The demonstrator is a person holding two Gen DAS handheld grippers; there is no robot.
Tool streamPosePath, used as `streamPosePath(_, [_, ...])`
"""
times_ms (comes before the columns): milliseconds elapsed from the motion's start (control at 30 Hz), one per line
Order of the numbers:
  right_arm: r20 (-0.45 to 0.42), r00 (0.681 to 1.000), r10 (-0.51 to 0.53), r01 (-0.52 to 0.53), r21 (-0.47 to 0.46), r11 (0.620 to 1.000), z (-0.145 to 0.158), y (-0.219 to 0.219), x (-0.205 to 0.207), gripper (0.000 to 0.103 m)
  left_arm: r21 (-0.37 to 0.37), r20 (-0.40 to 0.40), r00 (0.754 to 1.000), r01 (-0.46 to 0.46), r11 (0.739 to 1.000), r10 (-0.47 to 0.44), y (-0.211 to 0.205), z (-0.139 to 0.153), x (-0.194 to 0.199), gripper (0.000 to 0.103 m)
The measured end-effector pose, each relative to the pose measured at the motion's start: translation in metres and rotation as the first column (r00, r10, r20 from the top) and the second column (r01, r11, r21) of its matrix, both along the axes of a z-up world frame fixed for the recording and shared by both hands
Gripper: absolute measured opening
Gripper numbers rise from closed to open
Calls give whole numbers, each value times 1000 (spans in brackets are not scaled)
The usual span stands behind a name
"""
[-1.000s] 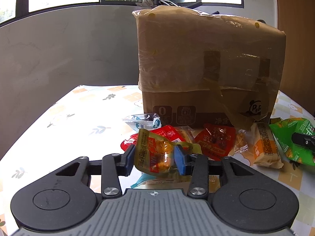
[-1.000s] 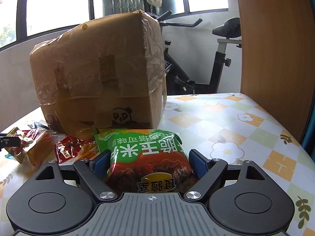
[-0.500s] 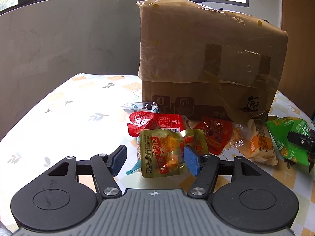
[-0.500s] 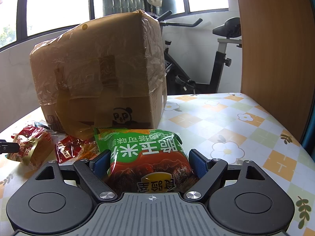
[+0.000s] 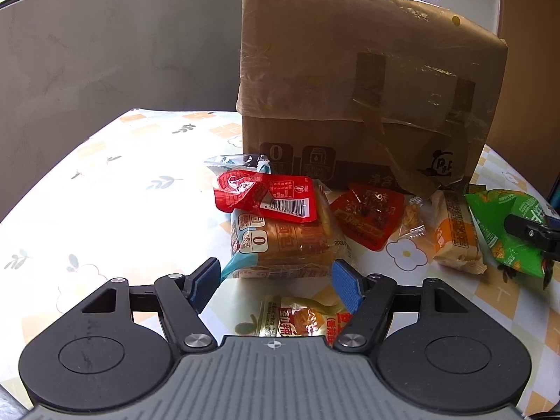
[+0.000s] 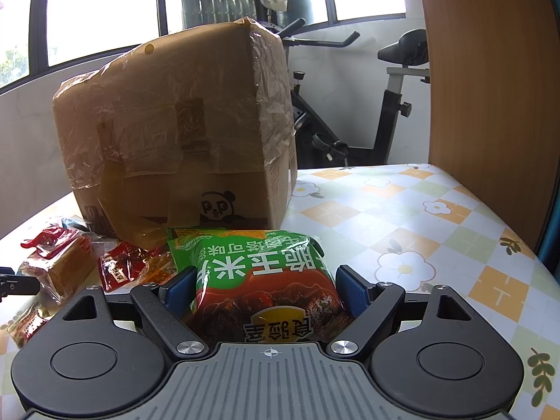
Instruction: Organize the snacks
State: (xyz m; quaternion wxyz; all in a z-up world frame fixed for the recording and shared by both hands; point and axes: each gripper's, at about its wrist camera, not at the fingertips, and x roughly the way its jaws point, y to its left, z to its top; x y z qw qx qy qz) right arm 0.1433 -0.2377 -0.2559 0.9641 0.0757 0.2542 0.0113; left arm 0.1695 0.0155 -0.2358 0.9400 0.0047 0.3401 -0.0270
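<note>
Tall cardboard box (image 5: pixel 367 105) walls off the far side, snack packets (image 5: pixel 280 231) crowded before it — bare tablecloth (image 5: pixel 115 189) left

Gold snack packet (image 5: pixel 297 318) half hidden under left tongs' body; green bag (image 6: pixel 259 280) bottom (label end) hidden likewise.

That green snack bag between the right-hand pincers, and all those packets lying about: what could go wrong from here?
The green bag is puffy and sits between the right gripper fingers, which look open around it; a hard squeeze might burst it or let it slip. The left gripper is open with the yellow packet lying loose beneath it, so moving forward could shove that or the bread pack. The red packet rests on the bread and may slide off.
</note>
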Motion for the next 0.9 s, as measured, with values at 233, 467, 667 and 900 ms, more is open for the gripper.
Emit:
streamPosePath(233, [0, 1000, 1, -1, 0, 1000, 0, 0, 0, 82, -9, -79, 995, 67, 998, -68, -2, -11, -17, 73])
streamPosePath(467, [1, 1000, 2, -2, -4, 1000, 0, 0, 0, 82, 27, -76, 993, 88, 996, -85, -10, -22, -17, 82])
streamPosePath(667, [2, 1000, 3, -3, -7, 1000, 0, 1, -1, 82, 57, -65, 992, 114, 992, -110, -19, -27, -22, 88])
streamPosePath(900, [3, 1000, 4, -4, -7, 1000, 0, 1, -1, 82, 53, -53, 991, 129, 990, -126, -17, -26, -24, 81])
